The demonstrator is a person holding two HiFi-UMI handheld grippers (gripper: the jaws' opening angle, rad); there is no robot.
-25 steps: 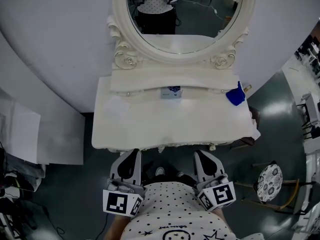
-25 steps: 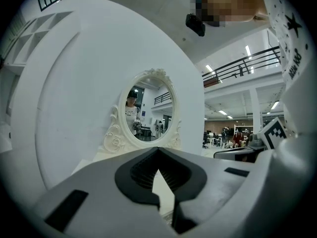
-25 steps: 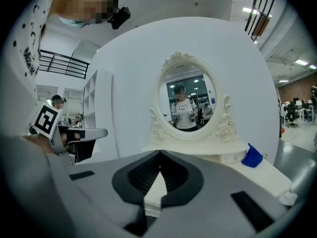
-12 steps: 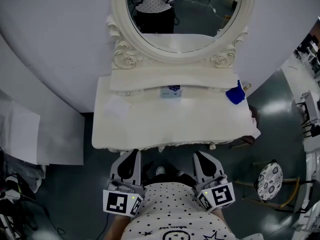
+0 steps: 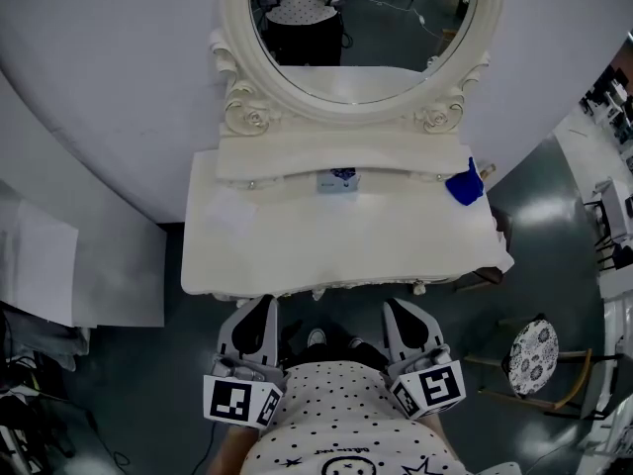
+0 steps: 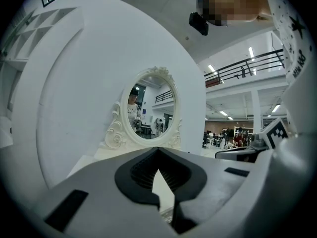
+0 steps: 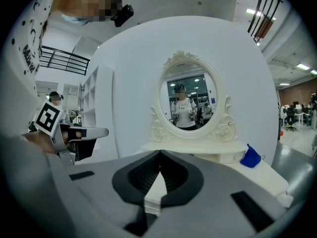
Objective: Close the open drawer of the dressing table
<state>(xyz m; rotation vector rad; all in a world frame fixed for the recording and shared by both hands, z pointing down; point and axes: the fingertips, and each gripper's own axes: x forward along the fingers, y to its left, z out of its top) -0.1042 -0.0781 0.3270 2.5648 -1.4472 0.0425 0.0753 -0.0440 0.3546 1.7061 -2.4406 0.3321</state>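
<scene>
With your left tool (image 5: 261, 310) and right tool (image 5: 400, 310) both closed on nothing, push the drawer (image 5: 339, 182) (likely light, stiff-fronted) jutting over the counter (image 5: 297, 255) below the mirror (image 5: 361, 38) squarely on its face.

One dressing table (image 5: 336, 240), one mirror (image 5: 366, 38), one blue object (image 5: 464, 187), two claws (image 5: 263, 310) (image 5: 398, 313)

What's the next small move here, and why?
Probably ease the right gripper forward over the dressing table toward the small centre drawer, which seems to jut from the raised shelf. It and the left gripper sit shut and empty at the table's near edge, short of the drawer; shut jaws suit a push.
</scene>
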